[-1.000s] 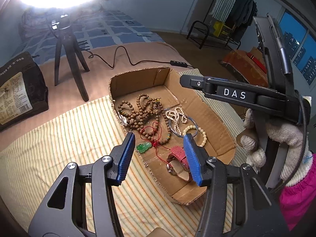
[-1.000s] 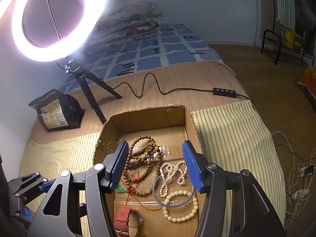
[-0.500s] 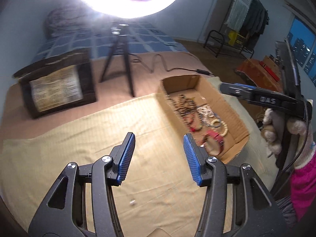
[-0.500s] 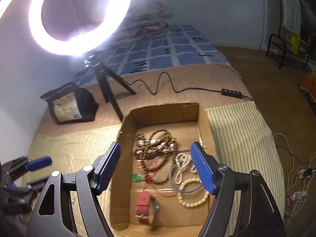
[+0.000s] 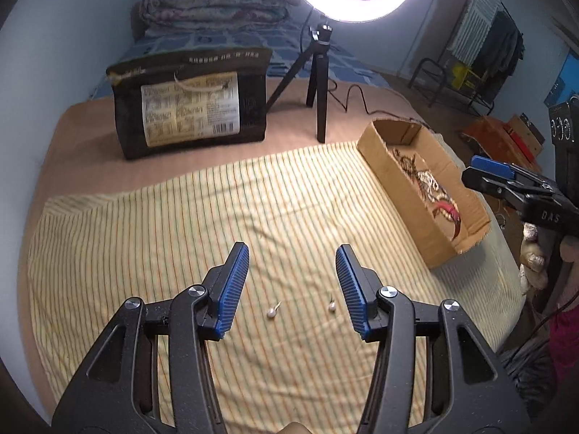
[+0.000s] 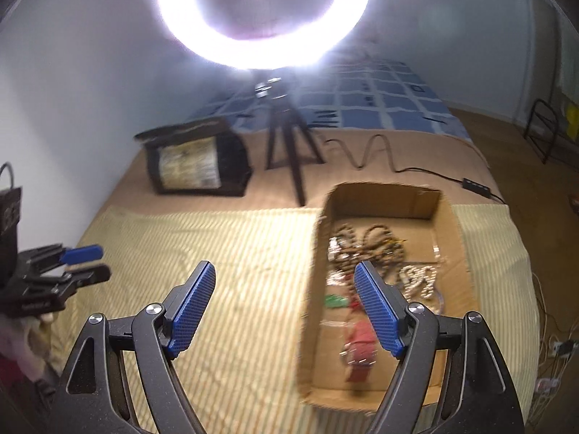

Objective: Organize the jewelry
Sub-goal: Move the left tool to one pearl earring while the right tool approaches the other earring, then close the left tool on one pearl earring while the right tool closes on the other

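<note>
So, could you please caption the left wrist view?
Open left gripper hovers over two pearl earrings on striped cloth, jewelry box aside.

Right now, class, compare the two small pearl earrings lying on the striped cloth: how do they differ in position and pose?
The left pearl earring lies midway between the open left gripper's fingers; the right pearl earring lies close beside the right-hand finger. The left one's post slants up and right; the right one's points almost straight up. Both are small white pearls on the striped cloth, outside the cardboard box.

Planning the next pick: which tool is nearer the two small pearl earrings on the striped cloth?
Left. The left tool hovers open right over the pearl earrings; the right tool is off beside the cardboard box.
</note>
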Demonstrator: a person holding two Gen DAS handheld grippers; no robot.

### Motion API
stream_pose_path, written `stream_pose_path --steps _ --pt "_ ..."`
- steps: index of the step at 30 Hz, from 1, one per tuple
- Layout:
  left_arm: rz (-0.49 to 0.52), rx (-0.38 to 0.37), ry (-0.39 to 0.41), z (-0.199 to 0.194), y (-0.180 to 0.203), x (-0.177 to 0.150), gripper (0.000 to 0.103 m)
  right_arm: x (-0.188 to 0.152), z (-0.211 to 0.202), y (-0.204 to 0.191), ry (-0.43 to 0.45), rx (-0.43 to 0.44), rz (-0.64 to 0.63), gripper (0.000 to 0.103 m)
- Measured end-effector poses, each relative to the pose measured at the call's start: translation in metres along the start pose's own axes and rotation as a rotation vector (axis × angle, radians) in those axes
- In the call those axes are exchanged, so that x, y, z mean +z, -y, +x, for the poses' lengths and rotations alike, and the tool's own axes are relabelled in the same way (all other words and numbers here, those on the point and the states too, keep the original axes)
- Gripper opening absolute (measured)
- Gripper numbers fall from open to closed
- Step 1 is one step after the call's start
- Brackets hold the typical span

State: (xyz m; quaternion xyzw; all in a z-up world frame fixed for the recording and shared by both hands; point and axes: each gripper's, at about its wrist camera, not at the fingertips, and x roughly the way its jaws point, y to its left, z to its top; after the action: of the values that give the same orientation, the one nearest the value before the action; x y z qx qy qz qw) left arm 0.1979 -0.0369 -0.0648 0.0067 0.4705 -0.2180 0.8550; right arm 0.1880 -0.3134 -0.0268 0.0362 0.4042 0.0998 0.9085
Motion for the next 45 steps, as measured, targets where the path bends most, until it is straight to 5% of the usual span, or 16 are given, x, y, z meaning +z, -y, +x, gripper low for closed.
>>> stream_pose_path --steps 4,10,12,16,19,45 --pt "0.021 -0.007 -0.034 0.005 -0.007 -0.014 0.037 -0.010 0.005 -0.021 -0.018 0.026 -0.044 0.079" --pt "0.034 -0.029 -0.104 0.022 -0.011 -0.030 0.029 -0.031 0.026 -0.054 -0.081 0.073 -0.140 0.078" --pt "0.043 -0.036 -0.132 0.029 -0.010 -0.036 0.029 -0.037 0.033 -0.064 -0.106 0.093 -0.171 0.068" --pt "0.053 -0.052 -0.177 0.040 -0.010 -0.044 0.024 -0.052 0.051 -0.082 -0.164 0.139 -0.220 0.064" --pt "0.068 -0.051 -0.195 0.045 -0.010 -0.047 0.024 -0.063 0.068 -0.092 -0.223 0.157 -0.260 0.045" --pt "0.108 -0.041 -0.279 0.093 -0.012 -0.049 0.024 -0.082 0.126 -0.119 -0.347 0.182 -0.349 0.033"
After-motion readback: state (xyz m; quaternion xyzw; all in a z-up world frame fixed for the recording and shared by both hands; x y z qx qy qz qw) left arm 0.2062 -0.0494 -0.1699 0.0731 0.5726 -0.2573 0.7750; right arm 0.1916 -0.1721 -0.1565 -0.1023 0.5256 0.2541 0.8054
